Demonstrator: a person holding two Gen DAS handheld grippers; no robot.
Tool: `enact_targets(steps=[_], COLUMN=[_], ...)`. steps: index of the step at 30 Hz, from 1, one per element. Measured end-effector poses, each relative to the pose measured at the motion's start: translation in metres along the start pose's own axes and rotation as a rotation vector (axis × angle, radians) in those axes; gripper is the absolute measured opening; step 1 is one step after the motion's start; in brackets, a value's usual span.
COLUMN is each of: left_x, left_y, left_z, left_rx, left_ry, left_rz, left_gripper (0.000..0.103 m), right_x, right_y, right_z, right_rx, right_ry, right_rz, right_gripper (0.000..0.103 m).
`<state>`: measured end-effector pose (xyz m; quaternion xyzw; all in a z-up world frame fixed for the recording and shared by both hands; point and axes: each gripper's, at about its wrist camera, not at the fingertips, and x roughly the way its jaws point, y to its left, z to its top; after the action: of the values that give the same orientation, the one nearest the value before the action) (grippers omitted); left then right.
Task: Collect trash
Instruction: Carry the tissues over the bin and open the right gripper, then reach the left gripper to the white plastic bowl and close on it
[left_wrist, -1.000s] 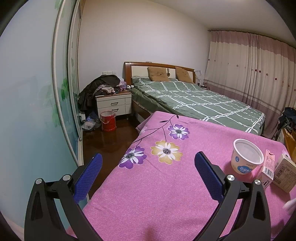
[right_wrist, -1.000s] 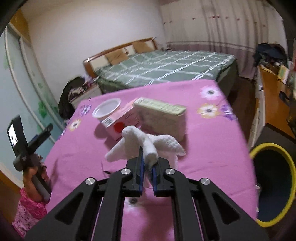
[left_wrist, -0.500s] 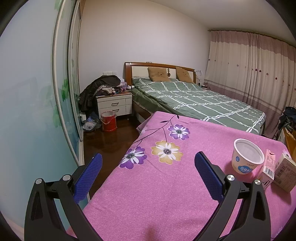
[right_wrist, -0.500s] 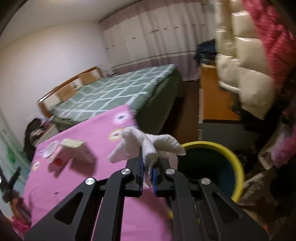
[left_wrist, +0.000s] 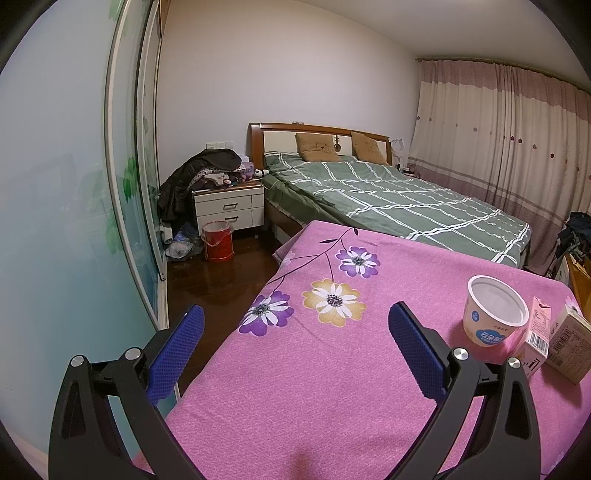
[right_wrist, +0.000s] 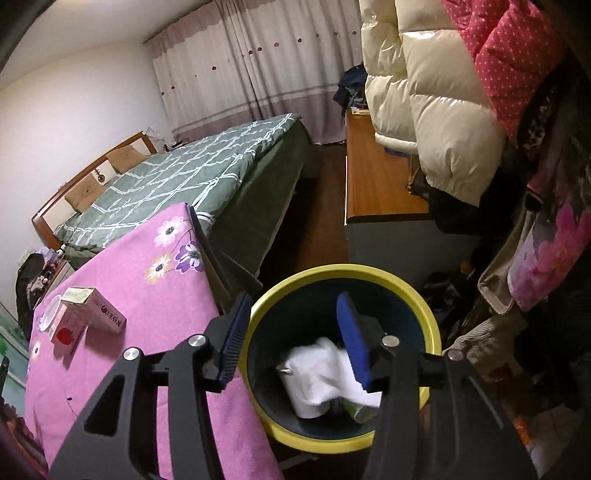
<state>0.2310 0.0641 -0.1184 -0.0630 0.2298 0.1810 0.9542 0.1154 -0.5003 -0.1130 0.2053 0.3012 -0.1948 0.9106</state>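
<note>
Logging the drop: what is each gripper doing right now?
Left gripper: open, holding nothing.
Right gripper: jaws opening over the bin, nothing between them; white tissue is in the bin.

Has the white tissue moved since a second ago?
Yes. The white tissue has gone from over the pink cloth, off its edge, down into the yellow-rimmed bin.

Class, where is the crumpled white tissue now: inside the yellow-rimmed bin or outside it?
Inside. The white tissue appears within the yellow-rimmed bin, below its rim, atop other rubbish, blurred; the right gripper above is opening, nothing between its fingers.
</note>
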Motion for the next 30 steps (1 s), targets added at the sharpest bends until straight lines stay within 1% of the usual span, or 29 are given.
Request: enact_targets(steps=[1, 2, 4, 5, 6, 7, 9, 10, 11, 12, 14, 16, 18, 19, 20, 22, 24, 25, 27, 28, 29, 30], left_x=[0.0, 0.0, 0.0, 0.0, 0.0, 0.0, 0.0, -0.001, -0.002, -0.002, -0.001, -0.003, -0.007, -0.007, -0.006, 0.001, 0.012, 0.017, 0.033, 0.042, 0.052, 0.059], left_y=[0.0, 0.0, 0.0, 0.0, 0.0, 0.0, -0.001, -0.001, -0.002, -0.004, -0.011, -0.023, -0.039, -0.048, -0.058, -0.076, -0.092, -0.1, -0.113, -0.119, -0.123, -0.125], left_z=[0.0, 0.0, 0.0, 0.0, 0.0, 0.0, 0.0, 0.0, 0.0, 0.0, 0.0, -0.001, -0.001, -0.001, -0.001, -0.002, -0.002, -0.002, -0.004, -0.005, -0.006, -0.007], left_rx=[0.001, 0.001, 0.001, -0.001, 0.0, 0.002, 0.009, 0.013, 0.017, 0.022, 0.046, 0.089, 0.15, 0.18, 0.216, 0.263, 0.299, 0.314, 0.345, 0.355, 0.358, 0.356], left_ry=[0.001, 0.001, -0.001, -0.001, -0.002, -0.002, -0.006, -0.01, -0.014, -0.012, 0.015, 0.032, 0.037, 0.046, 0.062, 0.097, 0.135, 0.15, 0.188, 0.215, 0.256, 0.293], left_rz=[0.001, 0.001, 0.0, 0.0, 0.001, 0.0, -0.004, -0.011, -0.019, -0.032, -0.087, -0.136, -0.198, -0.227, -0.267, -0.329, -0.369, -0.379, -0.375, -0.382, -0.402, -0.423], left_gripper=[0.098, 0.098, 0.098, 0.098, 0.098, 0.098, 0.098, 0.098, 0.098, 0.098, 0.098, 0.098, 0.098, 0.098, 0.098, 0.098, 0.093, 0.091, 0.089, 0.087, 0.084, 0.084], right_x=[0.001, 0.0, 0.0, 0.003, 0.004, 0.008, 0.014, 0.016, 0.025, 0.028, 0.039, 0.046, 0.052, 0.054, 0.059, 0.06, 0.058, 0.059, 0.061, 0.062, 0.062, 0.062], right_y=[0.0, 0.011, 0.025, 0.047, 0.056, 0.079, 0.103, 0.115, 0.137, 0.143, 0.162, 0.169, 0.172, 0.175, 0.174, 0.178, 0.175, 0.174, 0.174, 0.174, 0.173, 0.172], right_z=[0.001, 0.002, 0.002, 0.005, 0.006, 0.009, 0.013, 0.015, 0.018, 0.018, 0.015, 0.008, -0.001, -0.004, -0.007, -0.004, -0.004, -0.005, -0.006, -0.007, -0.006, -0.006], right_rx=[0.005, -0.004, -0.029, -0.063, -0.075, -0.11, -0.15, -0.167, -0.191, -0.197, -0.211, -0.202, -0.209, -0.214, -0.214, -0.206, -0.2, -0.197, -0.196, -0.2, -0.201, -0.203], right_ry=[-0.006, -0.021, -0.034, -0.045, -0.046, -0.053, -0.071, -0.076, -0.081, -0.085, -0.095, -0.105, -0.12, -0.117, -0.093, -0.093, -0.106, -0.107, -0.1, -0.096, -0.095, -0.094], right_rz=[0.012, 0.046, 0.068, 0.113, 0.129, 0.17, 0.205, 0.219, 0.254, 0.263, 0.274, 0.286, 0.263, 0.255, 0.258, 0.26, 0.255, 0.256, 0.259, 0.259, 0.259, 0.262], right_gripper=[0.047, 0.048, 0.052, 0.052, 0.052, 0.052, 0.054, 0.055, 0.055, 0.055, 0.055, 0.055, 0.055, 0.055, 0.055, 0.055, 0.056, 0.058, 0.059, 0.059, 0.059, 0.059])
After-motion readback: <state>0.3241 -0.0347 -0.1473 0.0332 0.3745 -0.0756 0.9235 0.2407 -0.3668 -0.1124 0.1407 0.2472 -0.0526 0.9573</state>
